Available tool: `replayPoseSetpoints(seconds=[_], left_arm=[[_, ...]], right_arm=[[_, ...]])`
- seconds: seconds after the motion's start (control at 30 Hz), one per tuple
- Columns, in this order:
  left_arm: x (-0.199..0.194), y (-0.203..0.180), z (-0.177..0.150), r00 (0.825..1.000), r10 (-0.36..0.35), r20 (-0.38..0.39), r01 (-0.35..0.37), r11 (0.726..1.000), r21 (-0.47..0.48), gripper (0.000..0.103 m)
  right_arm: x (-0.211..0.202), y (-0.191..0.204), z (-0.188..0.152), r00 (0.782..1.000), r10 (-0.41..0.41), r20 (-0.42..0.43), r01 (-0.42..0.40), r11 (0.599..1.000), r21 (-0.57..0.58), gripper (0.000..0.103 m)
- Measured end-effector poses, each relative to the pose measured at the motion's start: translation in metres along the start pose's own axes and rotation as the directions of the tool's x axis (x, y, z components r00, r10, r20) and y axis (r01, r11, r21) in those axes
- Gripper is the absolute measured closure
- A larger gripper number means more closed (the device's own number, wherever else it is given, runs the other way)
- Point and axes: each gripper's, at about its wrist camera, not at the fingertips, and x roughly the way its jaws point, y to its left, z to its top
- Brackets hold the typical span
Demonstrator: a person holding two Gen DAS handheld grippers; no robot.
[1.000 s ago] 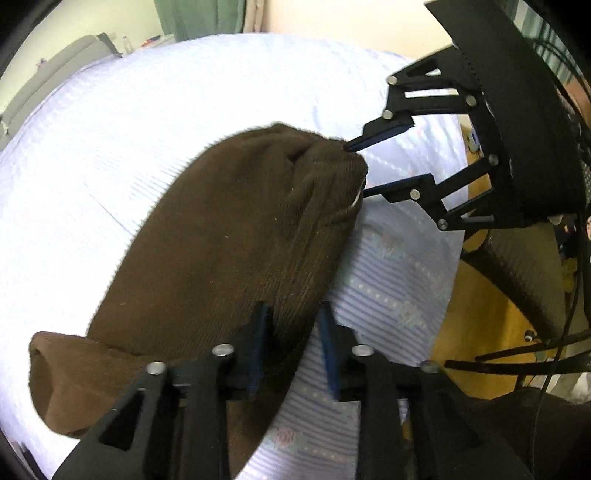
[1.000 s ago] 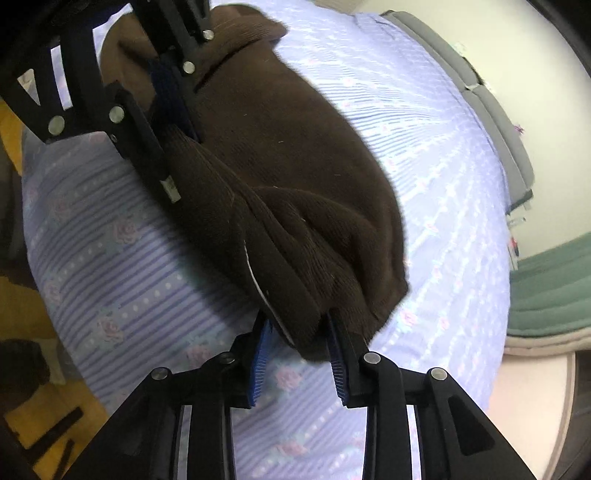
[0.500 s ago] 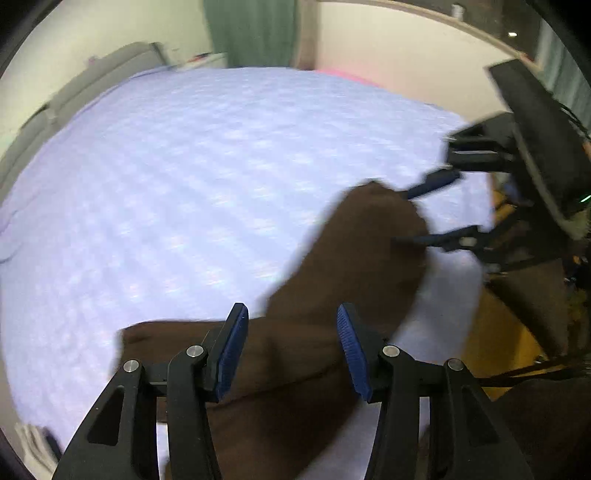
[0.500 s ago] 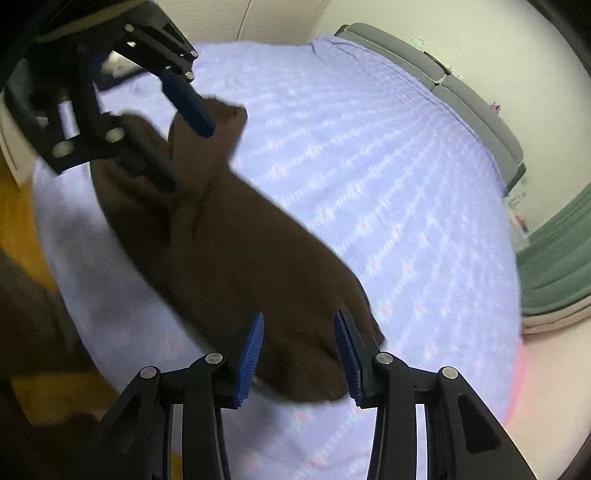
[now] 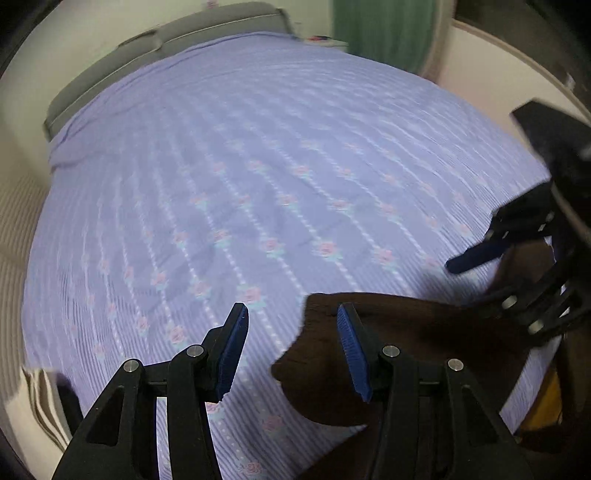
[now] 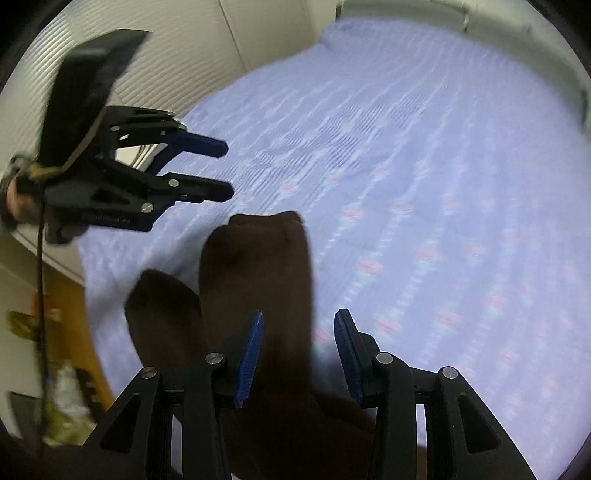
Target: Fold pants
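one pair of dark brown corduroy pants (image 6: 258, 280) lies folded near the edge of a single bed covered in a lilac striped bedspread with small pink flowers (image 5: 258, 166), as two black two-finger grippers with blue pads hang above it. the left gripper (image 5: 291, 347) stands with its jaws parted and nothing between the pads, bare bedspread showing in the gap and the end of the brown cloth lying below its right finger. the right gripper (image 6: 298, 350) is likewise parted, its jaws having just been opening; the brown cloth shows between and below the pads, but neither pad presses on it. in the right wrist view the left gripper appears at upper left, apart from the pants, with part of a person's hand (image 6: 14, 199) on its handle. one grey padded headboard (image 5: 166, 44) and one green curtain (image 5: 384, 33) stand at the far end of the bed.
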Motion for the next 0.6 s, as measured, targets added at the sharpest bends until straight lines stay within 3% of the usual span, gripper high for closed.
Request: replayPoseSetpoints(seconds=[0.2, 0.37, 0.4, 0.47, 0.6], left_arm=[[0.007, 0.030, -0.009, 0.999, 0.032, 0.006, -0.031, 0.982, -0.188, 0.053], [0.007, 0.048, -0.016, 0.999, 0.047, 0.017, -0.040, 0.953, -0.301, 0.053], [0.004, 0.050, -0.019, 0.998, 0.055, 0.018, -0.047, 0.946, -0.320, 0.053], [-0.006, 0.053, -0.025, 0.997, 0.067, 0.025, -0.054, 0.938, -0.344, 0.053], [-0.040, 0.060, -0.040, 0.993, 0.108, 0.040, -0.085, 0.921, -0.379, 0.053]], right_arm=[[0.047, -0.022, 0.035, 0.991, 0.092, -0.096, -0.082, 0.991, 0.108, 0.062], [0.093, -0.035, 0.053, 0.960, 0.167, -0.227, -0.128, 0.976, 0.177, 0.062], [0.097, -0.037, 0.052, 0.954, 0.179, -0.241, -0.134, 0.972, 0.192, 0.070], [0.090, -0.036, 0.051, 0.955, 0.195, -0.225, -0.153, 0.969, 0.193, 0.090], [0.047, -0.008, 0.049, 0.975, 0.182, -0.127, -0.170, 0.980, 0.100, 0.090]])
